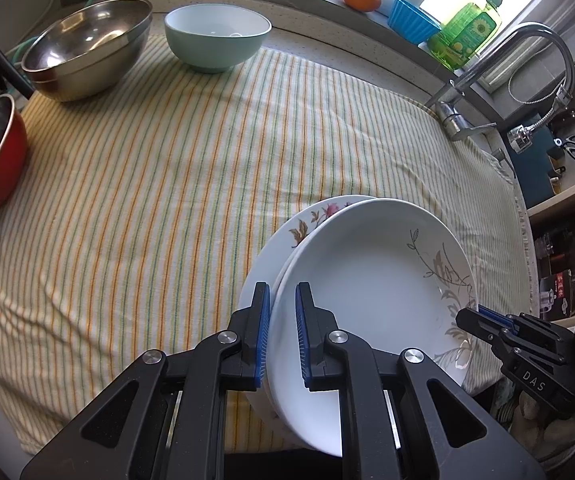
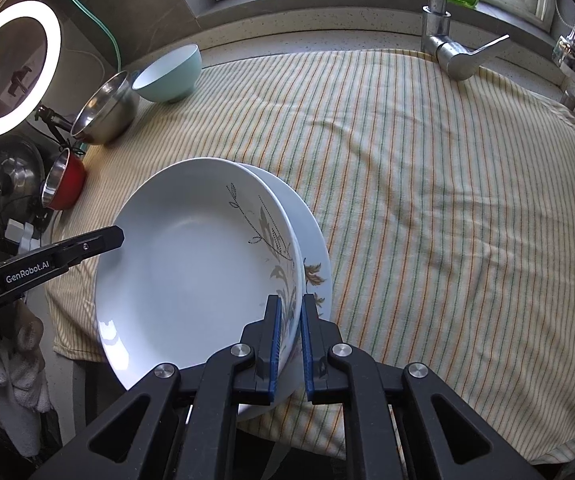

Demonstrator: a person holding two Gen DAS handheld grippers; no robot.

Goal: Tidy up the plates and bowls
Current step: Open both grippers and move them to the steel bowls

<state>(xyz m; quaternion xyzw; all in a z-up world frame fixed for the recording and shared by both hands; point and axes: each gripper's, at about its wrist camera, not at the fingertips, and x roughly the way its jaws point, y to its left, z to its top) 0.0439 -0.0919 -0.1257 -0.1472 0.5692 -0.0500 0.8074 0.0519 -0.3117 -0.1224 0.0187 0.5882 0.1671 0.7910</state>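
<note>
Both grippers, left (image 1: pixel 281 334) and right (image 2: pixel 290 344), are clamped on the glossy round plates' (image 1: pixel 367 276) rims. Striped woven cloth (image 1: pixel 167 184) underneath.

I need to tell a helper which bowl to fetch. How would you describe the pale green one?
On the striped cloth, look at the far edge below the windowsill. The pale green bowl stands upright beside the stacked steel bowls. It alone is ceramic, white inside; its neighbours are shiny metal.
</note>
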